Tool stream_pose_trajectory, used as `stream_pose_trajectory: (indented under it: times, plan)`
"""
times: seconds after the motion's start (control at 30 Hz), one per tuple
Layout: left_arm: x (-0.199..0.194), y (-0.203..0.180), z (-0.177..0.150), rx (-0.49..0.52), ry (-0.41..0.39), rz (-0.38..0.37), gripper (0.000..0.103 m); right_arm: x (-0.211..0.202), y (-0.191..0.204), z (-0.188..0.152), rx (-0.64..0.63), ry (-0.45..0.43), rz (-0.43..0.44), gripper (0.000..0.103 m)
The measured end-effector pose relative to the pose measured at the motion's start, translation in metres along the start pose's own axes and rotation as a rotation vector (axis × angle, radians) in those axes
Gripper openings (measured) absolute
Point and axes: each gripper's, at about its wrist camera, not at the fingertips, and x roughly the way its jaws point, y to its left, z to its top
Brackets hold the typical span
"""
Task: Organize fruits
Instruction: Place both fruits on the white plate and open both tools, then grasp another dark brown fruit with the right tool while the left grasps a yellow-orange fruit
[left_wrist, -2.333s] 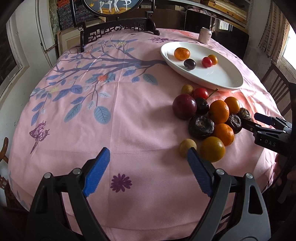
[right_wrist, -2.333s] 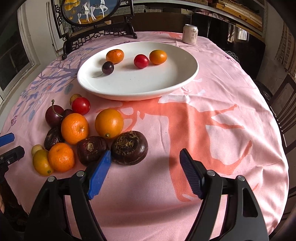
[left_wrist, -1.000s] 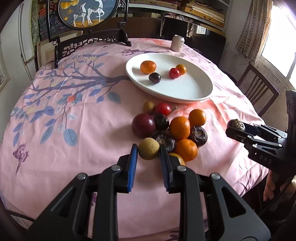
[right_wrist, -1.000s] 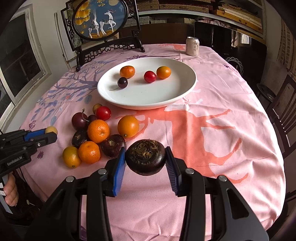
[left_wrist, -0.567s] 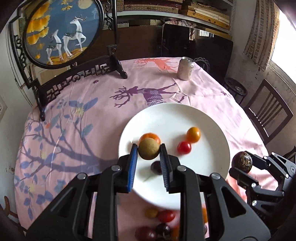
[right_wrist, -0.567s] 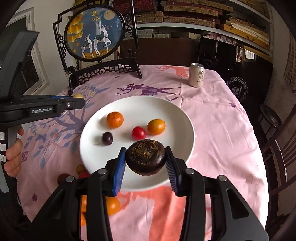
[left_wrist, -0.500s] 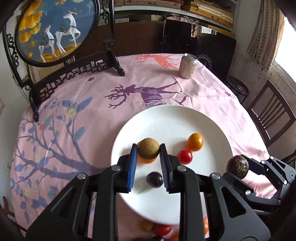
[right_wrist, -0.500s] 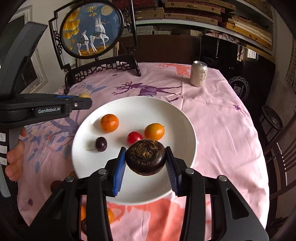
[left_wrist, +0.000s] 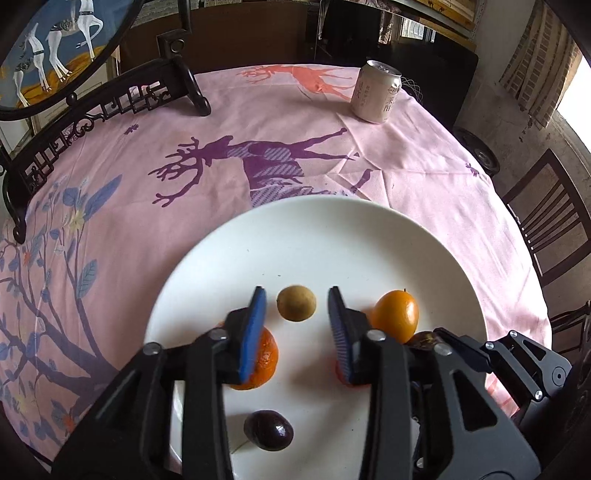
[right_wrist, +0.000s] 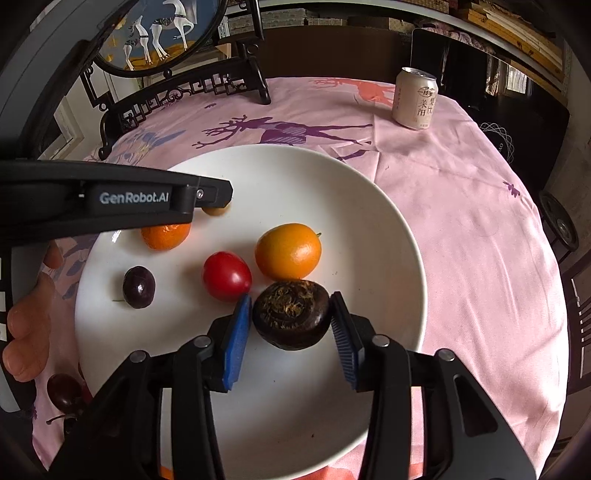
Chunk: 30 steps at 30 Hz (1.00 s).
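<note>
over the white plate (left_wrist: 424, 251), both grippers just opened, releasing fruit.

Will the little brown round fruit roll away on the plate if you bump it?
Probably a little. The small brown fruit looks nearly round and lies loose between the left gripper's just-opened fingers, so a nudge could roll it. The white plate looks smooth, but its raised rim should likely stop it.

I am in a home dining room: a pink deer-print tablecloth (left_wrist: 332, 155) covers the table, wooden chairs (left_wrist: 546, 225) beside it, a carved deer-painting screen (right_wrist: 162, 33) behind it.
</note>
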Motion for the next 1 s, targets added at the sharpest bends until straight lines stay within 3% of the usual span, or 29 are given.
stream_pose_trajectory:
  times: [0.03,0.17,0.27,0.3,0.43,0.63,0.9,1.0]
  plan:
    - [-0.009,0.002,-0.001,-0.001,-0.019,0.002,0.053,-0.005,0.000,-0.001,0.002,-0.012,-0.007,0.061]
    - [-0.063,0.014,-0.020,0.014,-0.115,0.018,0.054,-0.045,0.006,-0.008,-0.013,-0.074,-0.028,0.062]
    - [-0.107,0.027,-0.063,-0.002,-0.183,0.022,0.066,-0.084,0.011,-0.032,0.006,-0.111,-0.038,0.067]
    - [-0.119,0.032,-0.082,-0.013,-0.201,0.037,0.069,-0.096,0.013,-0.044,0.022,-0.128,-0.032,0.074]
    - [-0.149,0.054,-0.157,-0.118,-0.242,0.052,0.069,-0.127,0.024,-0.094,0.091,-0.173,-0.003,0.079]
    - [-0.163,0.064,-0.224,-0.139,-0.225,0.069,0.070,-0.143,0.047,-0.119,0.092,-0.158,0.001,0.079]
    - [-0.172,0.063,-0.259,-0.127,-0.205,0.027,0.085,-0.142,0.074,-0.136,0.044,-0.123,-0.011,0.079]
    - [-0.173,0.062,-0.268,-0.113,-0.193,0.010,0.086,-0.132,0.084,-0.147,0.013,-0.081,-0.022,0.079]
